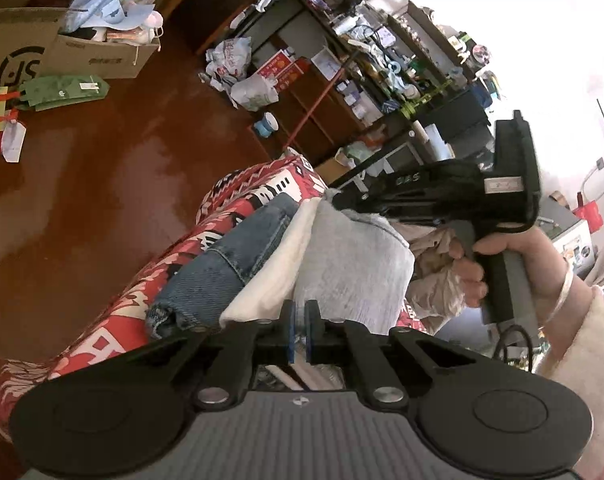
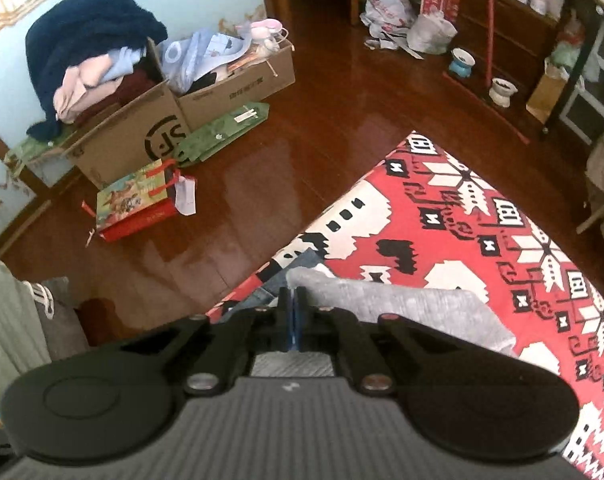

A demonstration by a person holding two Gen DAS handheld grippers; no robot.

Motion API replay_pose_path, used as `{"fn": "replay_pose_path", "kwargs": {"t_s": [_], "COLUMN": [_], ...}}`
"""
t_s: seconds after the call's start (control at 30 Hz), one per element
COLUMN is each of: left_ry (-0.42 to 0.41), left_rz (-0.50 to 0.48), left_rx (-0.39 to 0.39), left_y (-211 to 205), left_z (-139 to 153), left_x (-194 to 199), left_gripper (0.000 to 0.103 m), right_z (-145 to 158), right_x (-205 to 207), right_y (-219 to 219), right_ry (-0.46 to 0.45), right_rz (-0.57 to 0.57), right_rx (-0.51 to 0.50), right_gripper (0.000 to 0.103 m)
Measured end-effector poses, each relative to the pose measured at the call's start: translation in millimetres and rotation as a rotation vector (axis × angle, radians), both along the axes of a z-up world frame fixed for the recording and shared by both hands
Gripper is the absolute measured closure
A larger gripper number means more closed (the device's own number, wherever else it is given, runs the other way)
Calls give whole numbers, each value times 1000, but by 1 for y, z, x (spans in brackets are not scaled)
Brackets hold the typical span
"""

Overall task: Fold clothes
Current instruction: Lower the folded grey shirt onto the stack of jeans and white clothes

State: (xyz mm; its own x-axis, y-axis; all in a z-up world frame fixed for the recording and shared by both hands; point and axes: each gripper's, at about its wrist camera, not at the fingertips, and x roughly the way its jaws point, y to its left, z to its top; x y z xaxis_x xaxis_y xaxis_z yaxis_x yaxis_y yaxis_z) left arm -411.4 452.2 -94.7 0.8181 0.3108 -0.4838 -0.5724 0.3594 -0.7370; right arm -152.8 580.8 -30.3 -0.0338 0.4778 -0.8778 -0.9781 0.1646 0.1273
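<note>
The left gripper (image 1: 300, 330) is pinching the near edge of the grey cloth (image 1: 353, 268), jaws nearly together. The right gripper (image 2: 289, 316) is clamping the same cloth's far edge. The cloth is lying on white fabric (image 1: 278, 272) and jeans (image 1: 226, 264) over the red patterned cover (image 2: 481, 220).

**Two wrist views over one patterned cloth**

The left wrist camera sits close behind its tool (image 1: 300, 332), tilted, facing the shelves (image 1: 341, 80) at upper right; the right tool (image 1: 337, 196) enters from the right of frame. The right wrist camera looks down past its own tool (image 2: 293, 316) toward the floor (image 2: 302, 140). Both share the red patterned cloth (image 2: 481, 220), grey garment (image 2: 401, 304) and cardboard boxes (image 2: 142, 128) at upper left.
</note>
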Motion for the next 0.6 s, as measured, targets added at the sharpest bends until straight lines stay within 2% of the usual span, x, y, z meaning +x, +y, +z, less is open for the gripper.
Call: {"fn": "replay_pose_path", "kwargs": {"t_s": [0.13, 0.2, 0.37, 0.6], "left_ry": [17, 18, -8, -82], "left_rz": [-11, -6, 21, 15], "left_rx": [25, 35, 10, -31], "left_y": [-2, -4, -14, -38], "left_z": [10, 15, 22, 22], "left_x": [0, -4, -17, -7], "left_gripper": [97, 98, 97, 93], "right_z": [26, 35, 59, 44], "right_x": [5, 9, 19, 11], "right_y": [-15, -37, -95, -173], "right_ry": [16, 40, 105, 150], "right_rz": [10, 5, -11, -23], "right_rx": [74, 101, 165, 225], "right_gripper": [99, 95, 94, 94]}}
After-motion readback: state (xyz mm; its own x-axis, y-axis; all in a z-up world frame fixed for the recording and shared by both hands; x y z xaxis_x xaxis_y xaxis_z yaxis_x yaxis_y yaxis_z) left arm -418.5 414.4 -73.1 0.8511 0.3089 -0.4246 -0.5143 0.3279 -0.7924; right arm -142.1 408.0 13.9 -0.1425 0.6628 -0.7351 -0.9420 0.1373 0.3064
